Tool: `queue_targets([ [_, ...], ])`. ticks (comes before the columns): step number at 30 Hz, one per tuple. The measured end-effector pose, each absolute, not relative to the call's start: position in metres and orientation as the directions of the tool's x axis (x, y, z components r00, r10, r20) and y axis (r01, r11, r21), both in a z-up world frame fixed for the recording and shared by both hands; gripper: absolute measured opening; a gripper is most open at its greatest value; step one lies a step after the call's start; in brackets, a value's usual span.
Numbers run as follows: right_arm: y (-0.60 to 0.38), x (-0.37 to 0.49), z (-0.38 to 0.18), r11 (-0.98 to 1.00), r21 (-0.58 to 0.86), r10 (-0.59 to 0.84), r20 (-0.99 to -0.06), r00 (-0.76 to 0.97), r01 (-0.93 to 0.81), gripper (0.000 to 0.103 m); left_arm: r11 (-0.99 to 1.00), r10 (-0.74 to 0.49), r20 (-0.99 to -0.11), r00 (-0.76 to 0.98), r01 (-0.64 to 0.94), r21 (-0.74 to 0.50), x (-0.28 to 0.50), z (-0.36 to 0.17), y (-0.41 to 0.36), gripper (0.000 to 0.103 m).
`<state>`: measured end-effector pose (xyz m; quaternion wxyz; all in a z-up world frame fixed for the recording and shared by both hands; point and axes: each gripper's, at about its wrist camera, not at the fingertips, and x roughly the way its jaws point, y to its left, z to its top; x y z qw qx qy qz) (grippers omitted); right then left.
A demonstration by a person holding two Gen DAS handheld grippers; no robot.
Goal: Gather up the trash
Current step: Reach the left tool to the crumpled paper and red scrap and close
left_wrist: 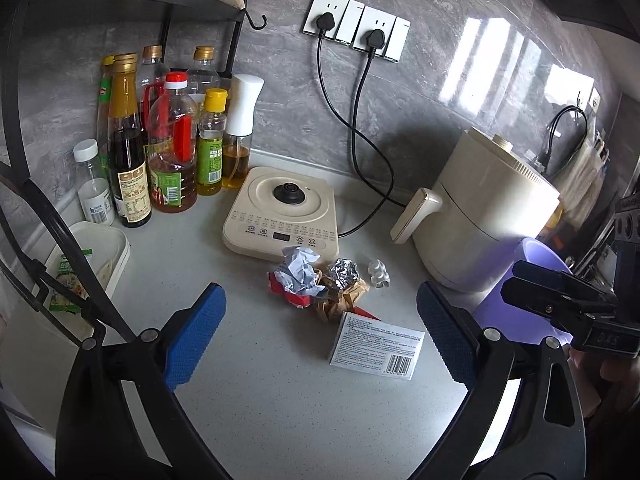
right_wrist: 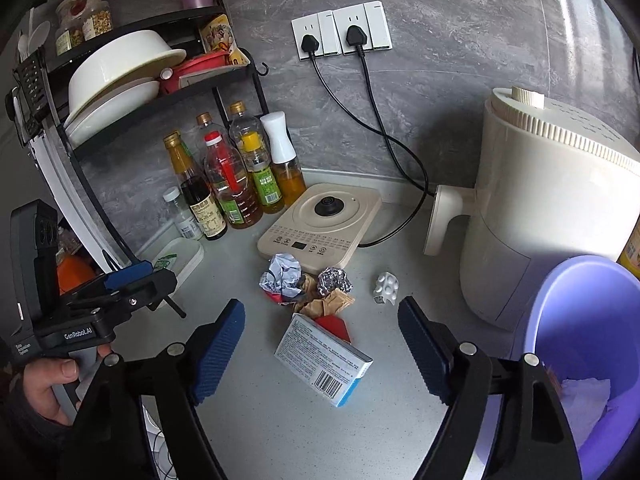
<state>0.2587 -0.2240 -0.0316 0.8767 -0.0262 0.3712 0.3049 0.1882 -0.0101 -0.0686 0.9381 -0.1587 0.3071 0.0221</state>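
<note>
the white carton point(right_wrist: 323, 360) lies flat just ahead between the right gripper point(right_wrist: 320, 352)'s wide empty fingers, long axis diagonal; left gripper point(left_wrist: 320, 330) equally wide.

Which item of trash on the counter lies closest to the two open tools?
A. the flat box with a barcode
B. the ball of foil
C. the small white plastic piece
A: the flat box with a barcode lies nearest, between the right tool fingers; the rest sits behind it.
</note>
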Motion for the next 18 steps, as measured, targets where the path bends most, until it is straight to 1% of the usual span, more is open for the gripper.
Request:
queue_targets([
  [2, -0.218, 0.262, -0.040, 0.815, 0.194, 0.513, -0.679, 0.525, -0.546, 0.072, 0.945, -0.074, -0.595, 0.801, -0.134, -0.298, 0.194, -0.077, -0.005, 0.091],
  [6, -0.209, 0.271, -0.053, 0.827, 0.207, 0.499, -0.697, 0.514, -0.523, 0.070, 0.941, -0.108, -0.608, 0.787, -0.117, -0.318, 0.207, -0.090, 0.001, 0.087],
  [8, -0.206, 0.279, -0.058, 0.836, 0.203, 0.485, -0.707, 0.514, -0.510, 0.065, 0.938, -0.122, -0.612, 0.781, -0.111, -0.329, 0.215, -0.095, 0.006, 0.086],
  [12, -0.202, 0.302, -0.073, 0.858, 0.213, 0.456, -0.735, 0.502, -0.467, 0.060, 0.930, -0.150, -0.618, 0.772, -0.102, -0.353, 0.236, -0.105, 0.014, 0.084],
  [14, -0.198, 0.315, -0.084, 0.874, 0.189, 0.420, -0.757, 0.500, -0.448, 0.057, 0.927, -0.163, -0.622, 0.766, -0.097, -0.363, 0.248, -0.111, 0.015, 0.084],
  [16, -0.194, 0.328, -0.094, 0.881, 0.177, 0.398, -0.779, 0.485, -0.439, 0.053, 0.922, -0.179, -0.628, 0.757, -0.092, -0.375, 0.261, -0.119, 0.017, 0.081],
  [18, -0.190, 0.340, -0.104, 0.888, 0.171, 0.380, -0.796, 0.471, -0.427, 0.051, 0.918, -0.194, -0.636, 0.747, -0.090, -0.386, 0.274, -0.126, 0.019, 0.080],
])
